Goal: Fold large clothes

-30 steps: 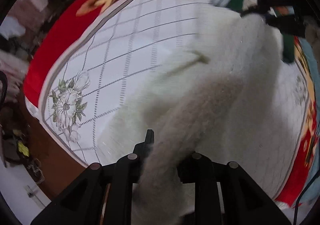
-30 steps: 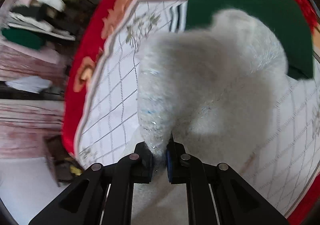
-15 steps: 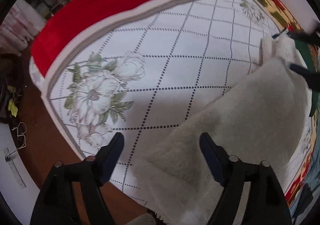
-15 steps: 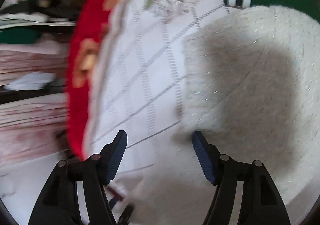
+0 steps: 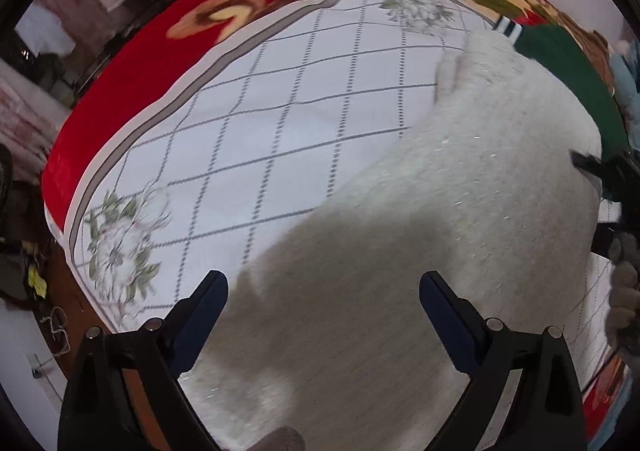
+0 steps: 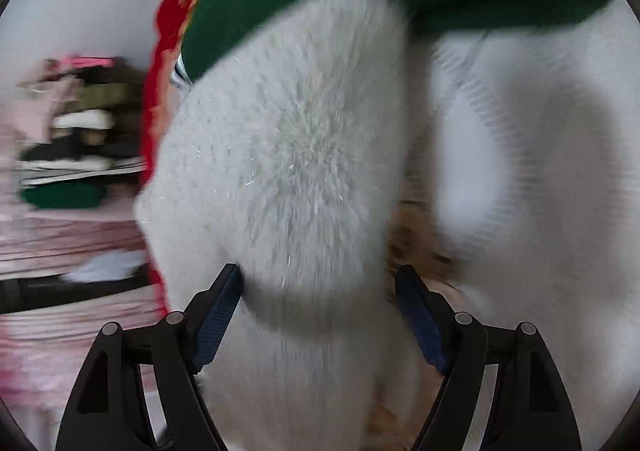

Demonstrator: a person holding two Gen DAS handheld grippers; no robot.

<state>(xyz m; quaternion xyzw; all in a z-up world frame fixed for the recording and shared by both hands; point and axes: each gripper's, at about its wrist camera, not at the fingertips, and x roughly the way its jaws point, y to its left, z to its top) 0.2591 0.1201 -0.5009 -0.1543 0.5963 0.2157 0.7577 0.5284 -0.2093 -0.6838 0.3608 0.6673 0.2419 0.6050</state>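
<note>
Floral bedspread (image 5: 280,123) carries the white sweater (image 5: 460,211), laid beside a green garment (image 5: 560,51). Left gripper (image 5: 323,301) and right gripper (image 6: 319,293) both gape, grasping nothing. Probably between folds; next, regrip an edge.

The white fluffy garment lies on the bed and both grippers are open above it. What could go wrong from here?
1. The white fluffy garment reaches the bed's near edge in the left wrist view, so it may slide off.
2. It overlaps the green garment; the right gripper, open around a fluffy fold, might pinch both.
3. The left gripper may catch only one layer.
</note>
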